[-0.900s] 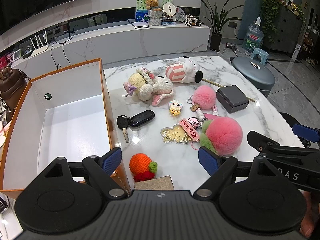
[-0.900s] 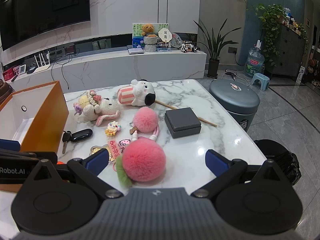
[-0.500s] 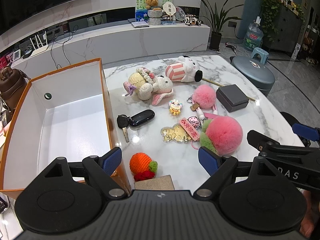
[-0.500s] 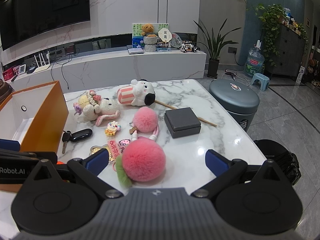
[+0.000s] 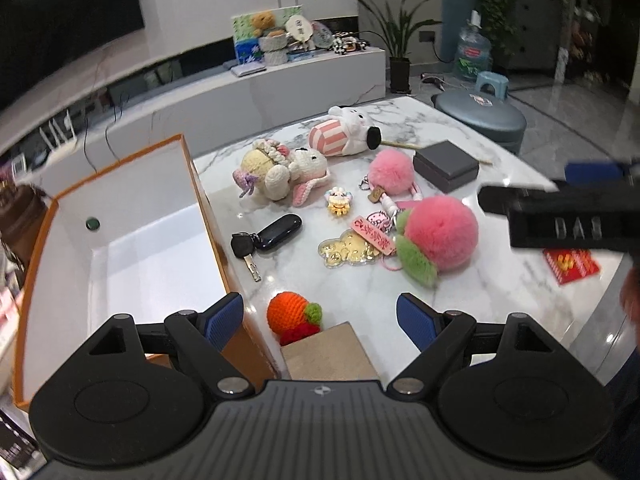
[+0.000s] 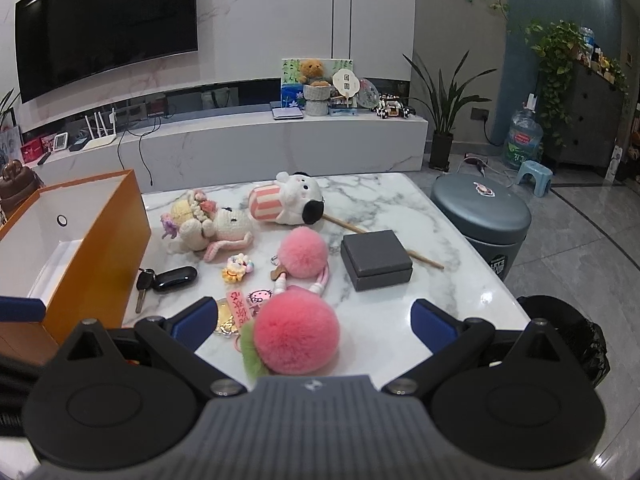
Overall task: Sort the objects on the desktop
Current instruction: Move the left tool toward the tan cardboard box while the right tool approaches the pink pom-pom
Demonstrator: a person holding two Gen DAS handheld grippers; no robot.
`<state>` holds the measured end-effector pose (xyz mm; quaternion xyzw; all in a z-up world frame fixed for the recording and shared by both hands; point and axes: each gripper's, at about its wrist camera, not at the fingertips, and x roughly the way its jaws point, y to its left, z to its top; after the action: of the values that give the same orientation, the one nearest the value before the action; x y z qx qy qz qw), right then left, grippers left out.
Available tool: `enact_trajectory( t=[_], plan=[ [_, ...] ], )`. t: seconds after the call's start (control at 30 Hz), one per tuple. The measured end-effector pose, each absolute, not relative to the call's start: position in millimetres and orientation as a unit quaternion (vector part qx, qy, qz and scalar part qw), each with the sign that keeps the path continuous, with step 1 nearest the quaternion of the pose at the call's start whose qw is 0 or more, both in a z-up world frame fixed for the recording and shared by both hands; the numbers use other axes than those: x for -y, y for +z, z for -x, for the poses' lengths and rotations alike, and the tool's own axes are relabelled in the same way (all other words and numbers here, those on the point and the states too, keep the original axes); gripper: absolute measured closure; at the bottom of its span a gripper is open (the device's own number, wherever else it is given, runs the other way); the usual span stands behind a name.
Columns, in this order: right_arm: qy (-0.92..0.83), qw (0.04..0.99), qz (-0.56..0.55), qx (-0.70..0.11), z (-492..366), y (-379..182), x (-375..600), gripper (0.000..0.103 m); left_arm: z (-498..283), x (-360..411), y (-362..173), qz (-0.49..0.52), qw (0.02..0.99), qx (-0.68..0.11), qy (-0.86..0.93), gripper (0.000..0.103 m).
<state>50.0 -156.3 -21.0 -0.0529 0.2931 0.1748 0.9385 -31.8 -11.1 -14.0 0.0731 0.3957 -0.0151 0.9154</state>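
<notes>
White marble bench (image 6: 400,208) with trinkets scattered beside an open orange cardboard box with white lining (image 5: 120,240), presumably the sorting bin, set at the bench's left edge within reach. Left tool (image 5: 320,316) and right tool (image 6: 314,320) both hover spread wide, holding nothing; the large pink fluffy pompom with green leaves (image 6: 296,340) lies between the right tool's jaws, likely first pick. Counted: two pink pompoms, two plush toys, one black car key (image 5: 268,236), one dark grey square case (image 6: 376,258), one orange crocheted fruit (image 5: 290,314).

Two downward-tilted wrist views, shared marble table (image 5: 460,292).
</notes>
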Motion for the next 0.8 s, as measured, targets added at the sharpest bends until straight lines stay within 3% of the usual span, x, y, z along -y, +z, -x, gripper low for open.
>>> enact_trajectory(
  t=[0.8],
  plan=[
    [0.202, 0.941, 0.066, -0.264, -44.2, -20.2, 167.5, 0.001, 59.0, 27.6, -55.3, -0.084, 0.909, -0.409, -0.007, 0.004]
  ],
)
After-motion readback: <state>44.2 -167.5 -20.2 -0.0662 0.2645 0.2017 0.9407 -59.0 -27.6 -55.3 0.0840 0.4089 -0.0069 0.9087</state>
